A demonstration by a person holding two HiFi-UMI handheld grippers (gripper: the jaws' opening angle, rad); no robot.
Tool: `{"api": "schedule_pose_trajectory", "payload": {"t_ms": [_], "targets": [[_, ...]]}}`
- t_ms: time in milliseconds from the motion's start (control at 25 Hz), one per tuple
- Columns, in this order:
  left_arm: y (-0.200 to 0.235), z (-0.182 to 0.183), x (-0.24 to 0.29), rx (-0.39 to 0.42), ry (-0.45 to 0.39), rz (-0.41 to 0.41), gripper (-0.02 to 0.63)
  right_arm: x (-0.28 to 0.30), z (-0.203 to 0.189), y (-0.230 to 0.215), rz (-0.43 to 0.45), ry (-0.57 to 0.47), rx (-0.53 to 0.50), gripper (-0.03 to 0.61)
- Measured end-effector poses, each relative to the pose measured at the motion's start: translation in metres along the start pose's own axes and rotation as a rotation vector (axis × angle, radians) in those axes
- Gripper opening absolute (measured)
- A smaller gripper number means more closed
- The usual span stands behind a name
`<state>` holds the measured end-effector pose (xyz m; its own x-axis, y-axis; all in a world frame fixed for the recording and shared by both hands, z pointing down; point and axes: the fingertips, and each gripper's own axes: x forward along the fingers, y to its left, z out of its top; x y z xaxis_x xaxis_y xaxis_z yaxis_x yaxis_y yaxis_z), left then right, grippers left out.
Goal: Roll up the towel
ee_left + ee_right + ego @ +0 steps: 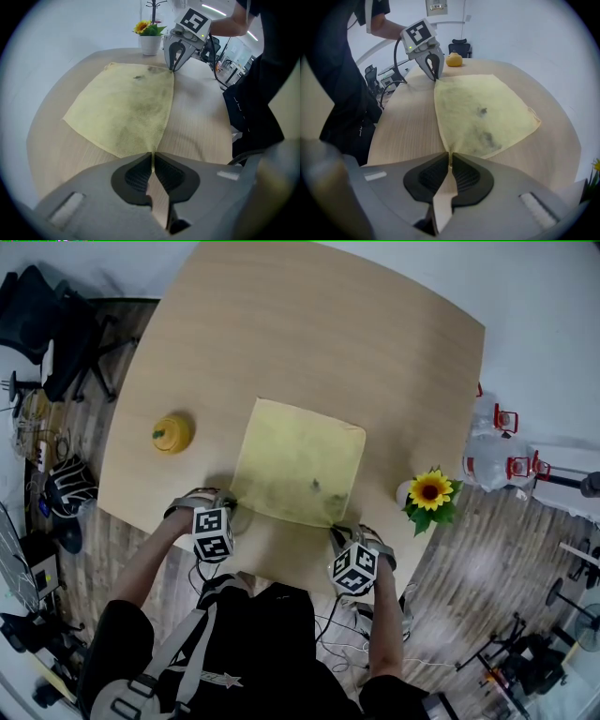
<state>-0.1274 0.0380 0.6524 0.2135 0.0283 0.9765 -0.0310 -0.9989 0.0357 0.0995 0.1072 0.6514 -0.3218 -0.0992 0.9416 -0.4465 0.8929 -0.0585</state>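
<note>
Your left tongs (152,158) clench one near corner of the yellow towel (298,461); your right tongs (450,159) clench the other. It lies flat on the table (309,324), its dark marks perhaps stains.

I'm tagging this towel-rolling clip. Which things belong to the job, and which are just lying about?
Job:
yellow towel
left gripper, shut on one near corner
right gripper, shut on the other

Lying about:
potted sunflower
yellow-orange fruit
</note>
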Motion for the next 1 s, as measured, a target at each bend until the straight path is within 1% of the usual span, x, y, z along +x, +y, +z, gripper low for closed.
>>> {"api": "schedule_pose_trajectory", "payload": {"t_ms": [80,160,320,440,560,760,1000], "targets": [[-0.007,-0.003,0.0,0.006,0.005,-0.003,0.029,-0.001,-0.004,0.007,0.003,0.011,0.004,0.031],[-0.017,-0.005,0.0,0.008,0.006,-0.013,0.029,-0.003,-0.007,0.02,0.023,0.018,0.013,0.031],[-0.047,-0.012,-0.004,0.034,0.021,-0.078,0.029,-0.005,-0.014,0.057,0.116,0.047,0.033,0.031],[-0.064,-0.014,-0.007,0.037,0.025,-0.117,0.029,-0.008,-0.017,0.077,0.182,0.05,0.076,0.031],[-0.066,-0.013,-0.009,0.022,0.025,-0.114,0.029,-0.013,-0.018,0.077,0.178,0.031,0.111,0.031],[-0.06,-0.006,-0.012,0.025,0.032,-0.091,0.029,-0.019,-0.015,0.067,0.153,0.004,0.147,0.031],[-0.051,-0.004,-0.015,0.011,0.033,-0.085,0.029,-0.026,-0.012,0.055,0.157,-0.026,0.203,0.031]]}}
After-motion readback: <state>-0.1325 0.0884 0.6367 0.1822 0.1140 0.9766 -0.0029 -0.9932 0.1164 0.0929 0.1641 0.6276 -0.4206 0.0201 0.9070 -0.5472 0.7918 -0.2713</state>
